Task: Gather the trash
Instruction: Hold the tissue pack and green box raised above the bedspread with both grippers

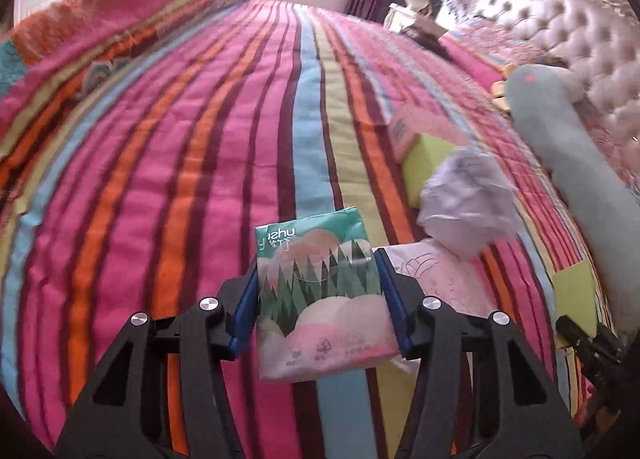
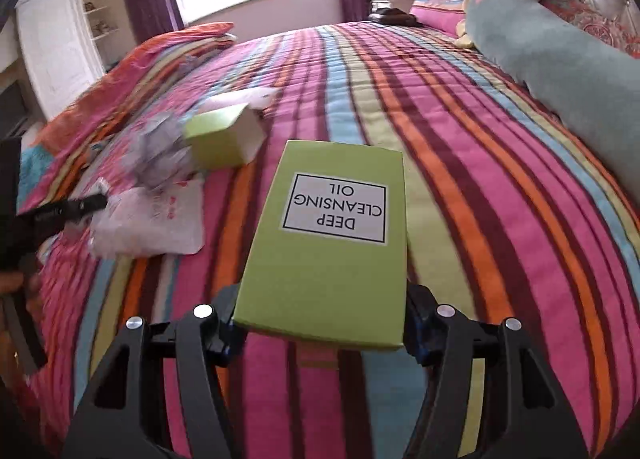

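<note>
Two grips mine: left gripper (image 1: 318,301) jaws clamp tissue pack (image 1: 320,295), right gripper (image 2: 320,315) jaws clamp green box (image 2: 332,243); crumpled paper (image 1: 468,207), plastic bag (image 2: 152,219), second box (image 2: 224,135) beside on striped bed (image 1: 180,159).

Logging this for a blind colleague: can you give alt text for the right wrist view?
The right gripper clamps a lime-green box labelled "DEEP CLEANSING OIL" above a striped bedspread. To the left lie a smaller green box, crumpled paper and a plastic bag.

Green box (image 2: 328,243) label: "DEEP CLEANSING OIL"; tissue pack (image 1: 320,295): "ushu", partly cut off.
</note>
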### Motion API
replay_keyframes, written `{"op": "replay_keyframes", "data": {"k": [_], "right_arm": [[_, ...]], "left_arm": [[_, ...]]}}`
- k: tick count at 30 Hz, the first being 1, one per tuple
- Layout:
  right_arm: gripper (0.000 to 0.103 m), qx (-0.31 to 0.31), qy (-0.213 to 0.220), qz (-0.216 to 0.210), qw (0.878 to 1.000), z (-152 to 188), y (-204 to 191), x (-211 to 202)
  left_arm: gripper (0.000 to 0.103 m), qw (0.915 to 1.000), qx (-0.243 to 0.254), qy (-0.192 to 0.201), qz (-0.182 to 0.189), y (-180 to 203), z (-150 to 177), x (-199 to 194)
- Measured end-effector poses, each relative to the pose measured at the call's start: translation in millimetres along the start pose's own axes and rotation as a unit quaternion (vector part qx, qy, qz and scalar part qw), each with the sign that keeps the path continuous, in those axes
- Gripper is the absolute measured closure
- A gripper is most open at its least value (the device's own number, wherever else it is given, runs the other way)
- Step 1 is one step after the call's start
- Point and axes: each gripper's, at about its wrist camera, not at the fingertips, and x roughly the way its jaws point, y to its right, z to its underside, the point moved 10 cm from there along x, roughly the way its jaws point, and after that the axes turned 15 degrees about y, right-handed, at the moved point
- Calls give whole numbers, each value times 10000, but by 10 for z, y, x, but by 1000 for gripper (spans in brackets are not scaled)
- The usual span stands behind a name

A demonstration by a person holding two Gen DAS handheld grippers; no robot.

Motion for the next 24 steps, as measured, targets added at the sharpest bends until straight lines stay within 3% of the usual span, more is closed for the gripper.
{"op": "replay_keyframes", "data": {"k": [5,9,14,17,23,24], "right_arm": [[44,-356,143,-284,9989,264,-248,-553],[44,-550,-16,-394,9977,505,-416,-698],[44,-511,-183,-423,9976,711,-465,-753],[44,-488,-253,-448,9975,797,-455,-776],[44,-414,-267,-460,9977,858,-445,-809],[45,-445,-266,-445,9977,853,-445,-808]], "left_arm": [[50,9987,375,296,196,17,257,-736],[50,9980,513,-105,361,52,787,-1025],[49,9989,205,-332,271,-123,1180,-1170],[45,9982,86,-420,422,-158,1320,-1217],[42,9953,-476,-406,733,-214,1305,-1263],[47,9957,-448,-409,695,-233,1311,-1262]]}}
